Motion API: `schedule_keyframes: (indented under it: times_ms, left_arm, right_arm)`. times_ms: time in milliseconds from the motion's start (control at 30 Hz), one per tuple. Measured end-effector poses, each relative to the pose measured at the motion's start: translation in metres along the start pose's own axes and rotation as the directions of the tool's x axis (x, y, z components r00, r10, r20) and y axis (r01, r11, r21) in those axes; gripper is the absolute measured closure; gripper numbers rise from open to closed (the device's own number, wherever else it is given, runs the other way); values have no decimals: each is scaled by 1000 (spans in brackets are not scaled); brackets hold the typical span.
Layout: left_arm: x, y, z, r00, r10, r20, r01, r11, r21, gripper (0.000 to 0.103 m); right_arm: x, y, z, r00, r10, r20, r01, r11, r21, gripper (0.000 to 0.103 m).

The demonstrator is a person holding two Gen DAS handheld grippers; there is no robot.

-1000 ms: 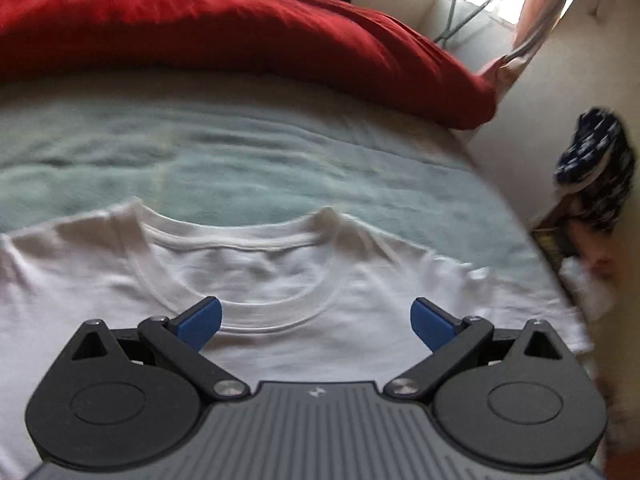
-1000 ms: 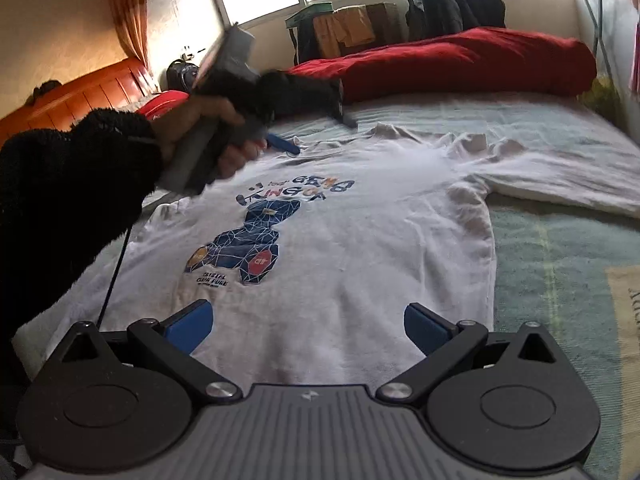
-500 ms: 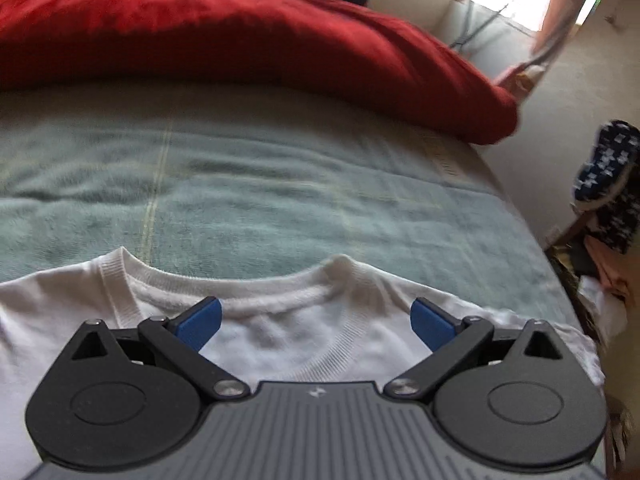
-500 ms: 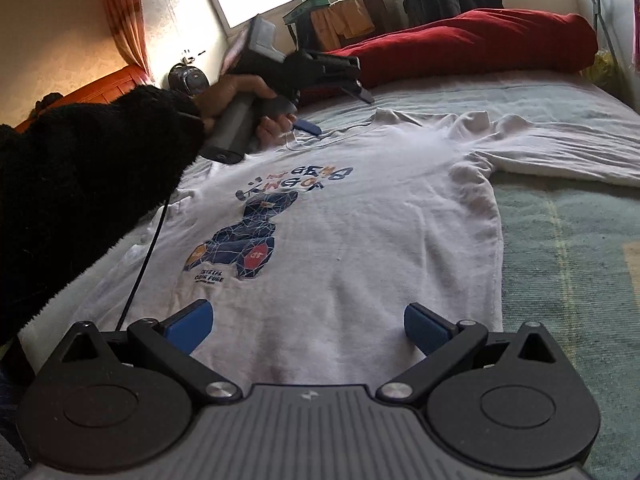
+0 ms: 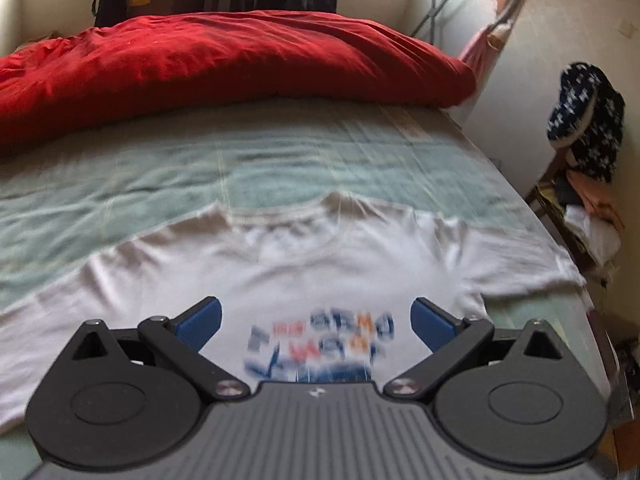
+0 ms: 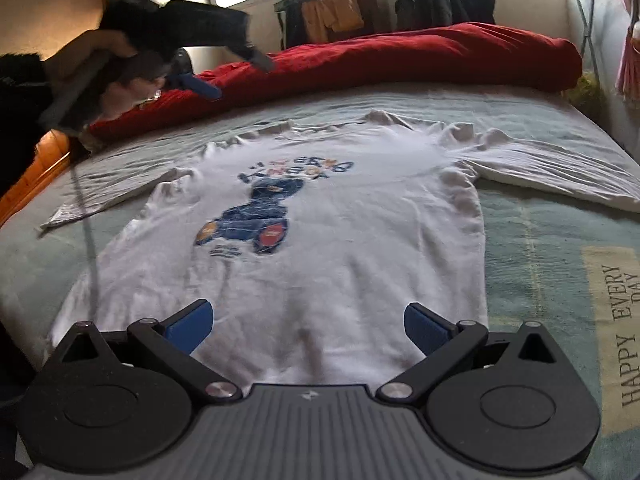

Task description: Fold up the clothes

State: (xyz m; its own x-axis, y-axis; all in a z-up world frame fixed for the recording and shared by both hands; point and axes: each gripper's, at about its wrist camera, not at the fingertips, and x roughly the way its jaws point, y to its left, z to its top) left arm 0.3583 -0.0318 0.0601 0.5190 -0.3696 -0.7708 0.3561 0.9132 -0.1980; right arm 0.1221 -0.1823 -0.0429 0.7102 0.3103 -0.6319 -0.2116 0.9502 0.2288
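Observation:
A white long-sleeved T-shirt (image 6: 360,240) lies flat and face up on the bed, with a blue bear print (image 6: 256,220) on its chest. Its collar (image 5: 288,220) points toward the red duvet and both sleeves are spread sideways. My right gripper (image 6: 307,327) hovers open over the hem, nothing between its blue pads (image 6: 190,326). My left gripper (image 5: 316,322) is open too, above the chest lettering. In the right wrist view the left gripper (image 6: 236,74) is held by a hand in a black sleeve, high above the shirt's left shoulder.
A rolled red duvet (image 5: 224,60) lies across the far end of the bed. A chair piled with clothes (image 5: 584,120) stands off the right edge. A cable (image 6: 86,220) hangs from the left gripper. An orange wooden bed frame (image 6: 36,172) is at the left.
The left gripper has lifted up and back from the collar, so the chest lettering now shows below it. The right gripper's view has risen to take in the whole shirt.

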Motion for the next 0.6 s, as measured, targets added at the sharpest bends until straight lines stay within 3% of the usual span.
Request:
schedule_keyframes:
  times_ms: [200, 367, 600]
  left_arm:
    - [-24, -3, -83, 1000, 23, -7, -22, 999, 28, 3]
    - [-33, -11, -163, 998, 17, 62, -21, 998, 63, 3]
    - [-38, -15, -238, 996, 0, 87, -3, 999, 39, 3]
  right_arm:
    - [12, 12, -7, 998, -57, -31, 55, 997, -53, 0]
    - [37, 12, -20, 993, -95, -72, 90, 993, -77, 0]
    - [43, 20, -28, 987, -150, -60, 143, 983, -112, 0]
